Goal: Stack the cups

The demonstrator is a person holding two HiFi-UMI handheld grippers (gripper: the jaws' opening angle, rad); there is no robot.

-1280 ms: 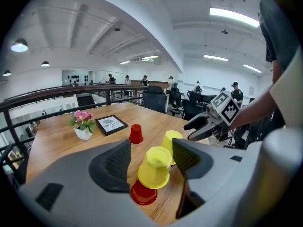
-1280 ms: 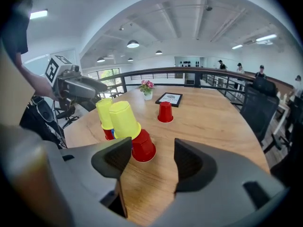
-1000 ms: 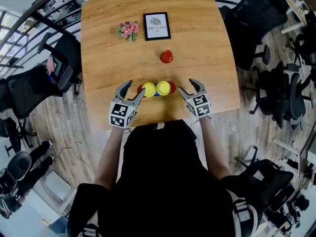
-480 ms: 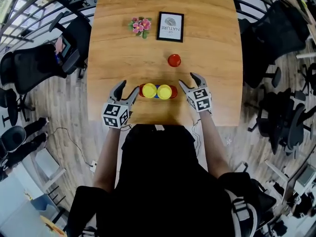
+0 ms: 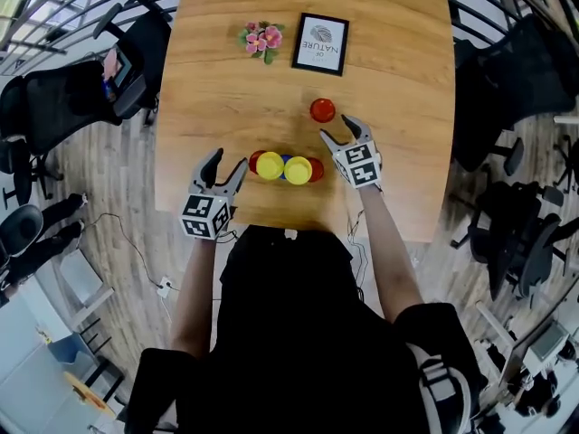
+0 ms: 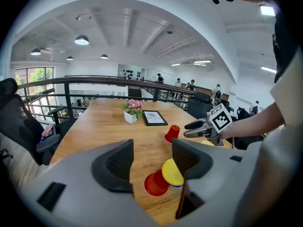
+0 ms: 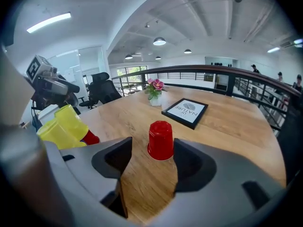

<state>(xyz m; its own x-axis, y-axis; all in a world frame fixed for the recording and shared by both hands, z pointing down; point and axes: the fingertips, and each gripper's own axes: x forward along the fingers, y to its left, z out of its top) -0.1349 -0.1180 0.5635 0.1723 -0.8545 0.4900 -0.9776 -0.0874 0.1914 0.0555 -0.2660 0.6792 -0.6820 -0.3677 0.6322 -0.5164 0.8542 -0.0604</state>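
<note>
A single red cup [image 5: 322,109] stands upside down on the wooden table [image 5: 398,152]. My right gripper [image 5: 336,131] is open just short of it. In the right gripper view the cup [image 7: 160,140] stands beyond the jaw tips, and the pads do not touch it. A tight cluster of cups lies nearer the front edge: two yellow cups [image 5: 270,165] [image 5: 298,170], red ones [image 5: 314,168] at the ends and a blue one [image 5: 285,165] between. My left gripper [image 5: 224,172] is open and empty, a little left of the cluster [image 6: 173,171].
A pot of pink flowers [image 5: 262,39] and a black picture frame [image 5: 320,43] stand at the far side of the table. Black office chairs [image 5: 63,116] ring the table on the wooden floor. The table's front edge runs just behind both grippers.
My right gripper has moved forward from beside the cup cluster to the lone red cup. The left gripper has drawn slightly back from the cluster. The cups have not moved.
</note>
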